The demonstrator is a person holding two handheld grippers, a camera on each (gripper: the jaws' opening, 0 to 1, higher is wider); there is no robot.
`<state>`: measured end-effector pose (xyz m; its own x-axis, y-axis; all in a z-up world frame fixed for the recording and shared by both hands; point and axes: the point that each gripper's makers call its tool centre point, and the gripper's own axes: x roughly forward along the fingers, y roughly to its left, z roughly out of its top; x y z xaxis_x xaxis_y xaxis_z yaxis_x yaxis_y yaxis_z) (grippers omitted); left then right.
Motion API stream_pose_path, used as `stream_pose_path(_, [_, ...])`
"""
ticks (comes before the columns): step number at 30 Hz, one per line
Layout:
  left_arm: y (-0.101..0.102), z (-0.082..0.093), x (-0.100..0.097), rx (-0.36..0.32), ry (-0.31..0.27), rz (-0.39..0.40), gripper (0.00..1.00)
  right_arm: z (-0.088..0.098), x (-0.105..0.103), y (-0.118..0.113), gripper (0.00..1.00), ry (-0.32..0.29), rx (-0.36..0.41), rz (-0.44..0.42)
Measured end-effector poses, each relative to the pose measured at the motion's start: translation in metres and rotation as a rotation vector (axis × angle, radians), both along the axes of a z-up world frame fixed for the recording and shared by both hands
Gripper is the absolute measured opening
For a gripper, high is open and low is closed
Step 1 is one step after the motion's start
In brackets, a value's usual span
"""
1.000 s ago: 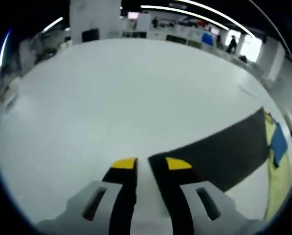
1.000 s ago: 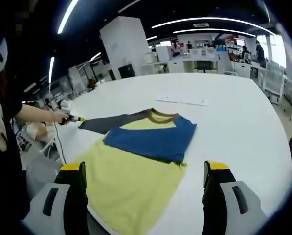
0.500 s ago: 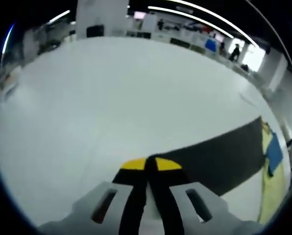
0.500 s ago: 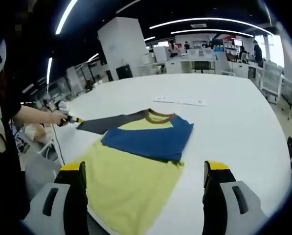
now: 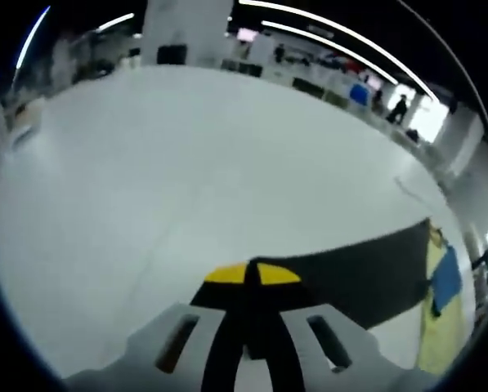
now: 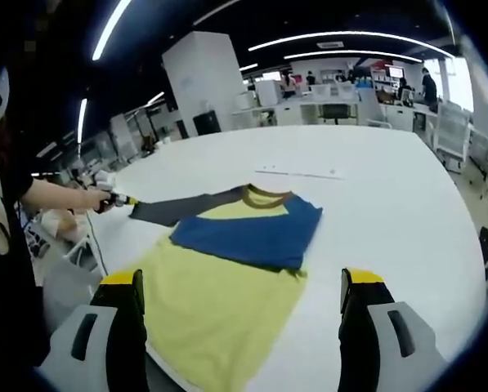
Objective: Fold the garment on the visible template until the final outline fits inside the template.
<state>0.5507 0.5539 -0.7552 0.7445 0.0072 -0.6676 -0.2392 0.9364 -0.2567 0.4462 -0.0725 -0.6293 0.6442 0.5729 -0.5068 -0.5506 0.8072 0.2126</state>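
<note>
Dark sleeve (image 5: 366, 273) end pinched between closed left jaws; right jaws wide, empty.

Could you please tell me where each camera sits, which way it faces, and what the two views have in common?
Left gripper view: rides on the left gripper, low over the white table, looking along the dark sleeve that its shut jaws pinch.
Right gripper view: rides on the open right gripper, above the shirt's yellow hem, facing across the shirt; the person's hand and the left gripper show at left.
Shared: the table, dark sleeve, yellow-and-blue shirt and left gripper.
</note>
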Motion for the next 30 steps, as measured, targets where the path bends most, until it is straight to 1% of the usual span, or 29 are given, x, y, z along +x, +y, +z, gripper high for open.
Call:
stream_pose_path(2, [-0.004, 0.009, 0.000, -0.019, -0.014, 0.007, 0.00, 0.003, -0.001, -0.001, 0.99, -0.004, 0.005, -0.004])
stream_pose_path(5, [-0.011, 0.020, 0.000, -0.071, -0.040, 0.021, 0.00, 0.006, -0.002, -0.004, 0.99, -0.014, 0.006, -0.009])
stream_pose_path(10, [-0.032, 0.044, -0.002, -0.139, -0.101, 0.034, 0.00, 0.011, -0.005, -0.006, 0.99, -0.026, 0.012, -0.010])
stream_pose_path(12, [-0.037, 0.052, -0.003, -0.148, -0.116, 0.033, 0.00, 0.013, -0.006, -0.007, 0.99, -0.031, 0.015, -0.010])
stream_pose_path(14, [-0.048, 0.063, -0.005, -0.163, -0.136, 0.026, 0.00, 0.016, -0.009, -0.008, 0.99, -0.036, 0.016, -0.011])
stream_pose_path(16, [-0.057, 0.074, -0.007, -0.164, -0.153, 0.008, 0.00, 0.018, -0.011, -0.010, 0.99, -0.043, 0.020, -0.014])
stream_pose_path(19, [-0.073, 0.094, -0.009, -0.188, -0.192, -0.006, 0.00, 0.020, -0.016, -0.015, 0.99, -0.049, 0.022, -0.020])
stream_pose_path(21, [-0.081, 0.107, -0.010, -0.203, -0.218, -0.001, 0.00, 0.021, -0.020, -0.019, 0.99, -0.053, 0.019, -0.024])
stream_pose_path(22, [-0.082, 0.109, -0.010, -0.208, -0.223, -0.001, 0.00, 0.021, -0.021, -0.020, 0.99, -0.053, 0.016, -0.027])
stream_pose_path(24, [-0.090, 0.122, -0.009, -0.229, -0.244, 0.003, 0.00, 0.024, -0.025, -0.023, 0.97, -0.059, 0.017, -0.031])
stream_pose_path(26, [-0.102, 0.135, -0.008, -0.220, -0.261, -0.029, 0.00, 0.027, -0.027, -0.024, 0.97, -0.069, 0.023, -0.032])
stream_pose_path(28, [-0.115, 0.149, -0.007, -0.192, -0.281, -0.074, 0.00, 0.030, -0.031, -0.025, 0.98, -0.079, 0.028, -0.035])
stream_pose_path(30, [-0.130, 0.163, -0.007, -0.189, -0.299, -0.107, 0.00, 0.033, -0.034, -0.028, 0.99, -0.091, 0.028, -0.039])
